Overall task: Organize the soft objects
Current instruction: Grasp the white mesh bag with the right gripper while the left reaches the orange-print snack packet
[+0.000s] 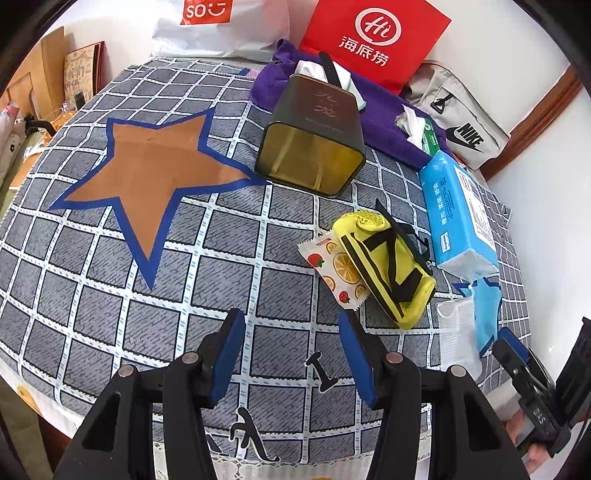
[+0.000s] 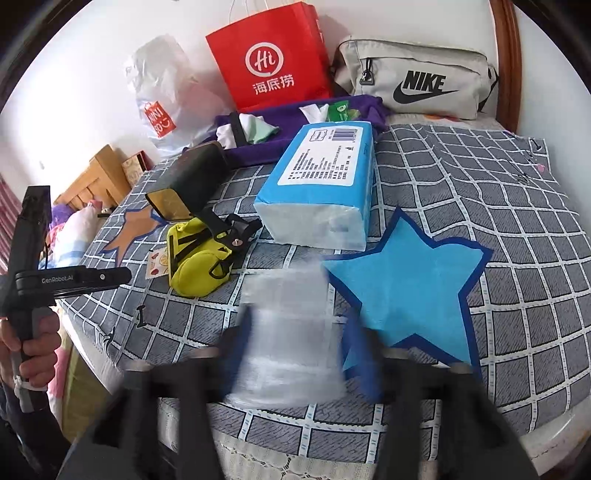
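Observation:
A yellow pouch (image 1: 388, 266) with black straps lies on the checked bedcover, on top of a fruit-printed sachet (image 1: 332, 266). To its right is a blue tissue pack (image 1: 458, 218). My left gripper (image 1: 291, 325) hovers open in front of them with only bedcover between its blue pads. In the right wrist view, my right gripper (image 2: 297, 336) is blurred and open. A clear plastic packet (image 2: 291, 332) lies on the bed between its fingers, at the edge of the blue star (image 2: 406, 288). The pouch (image 2: 195, 258) and tissue pack (image 2: 317, 192) lie beyond it.
A dark open tin (image 1: 314, 147) lies on its side by a purple towel (image 1: 388, 122). A red paper bag (image 1: 373, 40), a grey Nike bag (image 1: 461, 125) and a white plastic bag (image 1: 221, 33) line the wall. A brown star (image 1: 147, 173) marks the left half.

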The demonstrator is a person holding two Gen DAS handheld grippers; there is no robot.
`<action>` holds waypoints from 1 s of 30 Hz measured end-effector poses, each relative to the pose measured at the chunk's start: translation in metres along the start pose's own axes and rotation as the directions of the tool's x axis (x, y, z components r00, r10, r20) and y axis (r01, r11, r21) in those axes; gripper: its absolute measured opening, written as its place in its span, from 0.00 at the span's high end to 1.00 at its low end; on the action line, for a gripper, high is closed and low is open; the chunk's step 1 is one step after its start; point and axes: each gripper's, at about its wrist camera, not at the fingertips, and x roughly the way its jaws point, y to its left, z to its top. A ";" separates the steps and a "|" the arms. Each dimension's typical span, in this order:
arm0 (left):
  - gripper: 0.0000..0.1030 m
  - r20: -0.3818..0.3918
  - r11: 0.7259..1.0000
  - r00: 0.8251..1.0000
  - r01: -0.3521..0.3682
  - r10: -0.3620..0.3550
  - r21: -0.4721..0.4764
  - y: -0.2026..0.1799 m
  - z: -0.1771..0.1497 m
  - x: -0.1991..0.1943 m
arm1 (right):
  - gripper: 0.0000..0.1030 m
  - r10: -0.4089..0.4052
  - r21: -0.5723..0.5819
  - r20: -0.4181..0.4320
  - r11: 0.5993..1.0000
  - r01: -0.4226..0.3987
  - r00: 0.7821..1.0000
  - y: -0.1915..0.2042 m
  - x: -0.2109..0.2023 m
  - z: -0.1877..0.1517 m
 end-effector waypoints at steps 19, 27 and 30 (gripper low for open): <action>0.51 0.040 0.996 0.999 0.013 -0.016 0.084 -0.020 0.006 0.021 | 0.17 -0.059 -0.066 -0.018 0.996 0.058 0.998 0.032 0.045 -0.025; 0.67 0.046 0.994 0.997 0.064 -0.068 0.089 -0.027 0.016 0.037 | 0.21 -0.165 -0.165 0.016 0.972 0.165 0.986 0.044 0.052 -0.031; 0.78 0.051 0.995 0.997 0.060 -0.064 0.077 -0.027 0.019 0.040 | 0.30 -0.173 -0.154 0.031 0.972 0.176 0.984 0.041 0.050 -0.030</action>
